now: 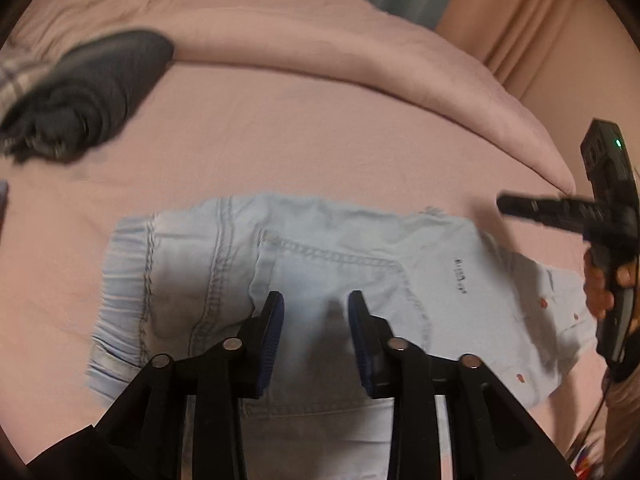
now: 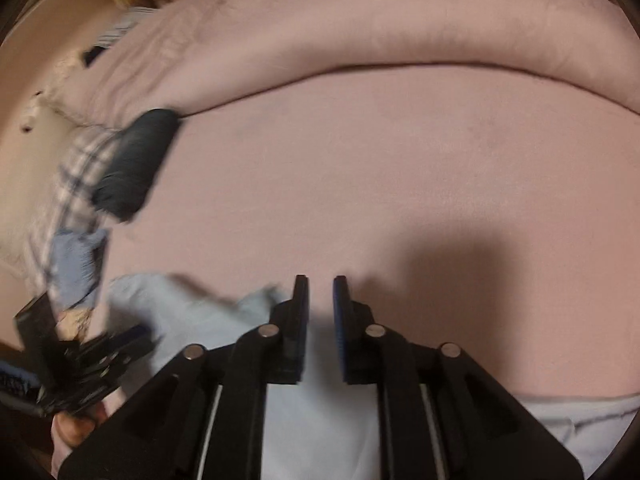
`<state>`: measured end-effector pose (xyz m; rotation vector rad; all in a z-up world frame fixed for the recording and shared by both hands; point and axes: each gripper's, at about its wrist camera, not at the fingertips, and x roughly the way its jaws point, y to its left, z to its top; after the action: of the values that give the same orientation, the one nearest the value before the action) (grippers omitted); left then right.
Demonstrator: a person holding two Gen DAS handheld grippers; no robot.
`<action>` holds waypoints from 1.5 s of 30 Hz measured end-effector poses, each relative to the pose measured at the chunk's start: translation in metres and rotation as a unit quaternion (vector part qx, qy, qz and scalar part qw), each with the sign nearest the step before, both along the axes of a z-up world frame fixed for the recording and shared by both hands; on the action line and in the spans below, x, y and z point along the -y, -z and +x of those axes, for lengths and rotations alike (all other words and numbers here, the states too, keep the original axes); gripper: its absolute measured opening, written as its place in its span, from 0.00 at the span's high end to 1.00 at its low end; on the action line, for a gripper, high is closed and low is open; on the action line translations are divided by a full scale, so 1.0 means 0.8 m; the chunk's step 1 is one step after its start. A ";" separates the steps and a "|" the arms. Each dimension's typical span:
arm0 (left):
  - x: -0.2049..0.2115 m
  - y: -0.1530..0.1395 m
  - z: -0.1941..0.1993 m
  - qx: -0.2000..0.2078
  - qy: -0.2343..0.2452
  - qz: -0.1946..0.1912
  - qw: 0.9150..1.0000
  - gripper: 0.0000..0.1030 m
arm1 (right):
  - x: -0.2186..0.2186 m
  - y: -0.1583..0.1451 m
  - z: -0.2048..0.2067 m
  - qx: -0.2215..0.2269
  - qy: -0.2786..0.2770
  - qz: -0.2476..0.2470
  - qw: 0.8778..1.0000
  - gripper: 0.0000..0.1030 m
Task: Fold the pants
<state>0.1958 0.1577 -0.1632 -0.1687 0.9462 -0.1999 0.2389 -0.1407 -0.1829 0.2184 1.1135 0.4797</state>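
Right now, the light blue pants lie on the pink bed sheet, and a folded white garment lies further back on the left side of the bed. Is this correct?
Not quite. The folded garment further back on the left is dark grey, not white; the left wrist view shows it clearly. The rest holds: the light blue pants lie on the pink bed sheet.

Black left gripper (image 1: 316,300), blue pads (image 1: 276,320), silver screws.

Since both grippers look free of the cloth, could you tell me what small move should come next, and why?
Probably lower the left gripper, open and empty above the light denim pants on the pink bed, and grasp the waistband end to fold it over, since the pants are only partly folded.
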 end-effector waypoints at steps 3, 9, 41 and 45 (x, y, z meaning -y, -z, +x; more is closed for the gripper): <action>0.004 0.000 0.007 0.008 -0.011 0.014 1.000 0.52 | -0.012 -0.003 -0.036 0.005 -0.041 -0.009 0.999 0.41; -0.001 0.038 0.037 -0.037 -0.018 -0.003 0.999 0.51 | -0.008 0.066 -0.028 -0.028 -0.033 -0.073 0.996 0.82; 0.202 0.029 0.155 -0.008 0.146 0.108 0.983 1.00 | 0.185 0.059 -0.045 0.024 -0.132 -0.234 0.963 0.95; 0.206 0.046 0.166 -0.024 0.121 0.121 0.985 1.00 | 0.195 0.061 -0.034 0.034 -0.083 -0.242 0.966 0.98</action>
<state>0.3287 -0.0074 -0.1999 0.1676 1.0307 -0.3022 0.2116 -0.2964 -0.2320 -0.3200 1.1516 0.3459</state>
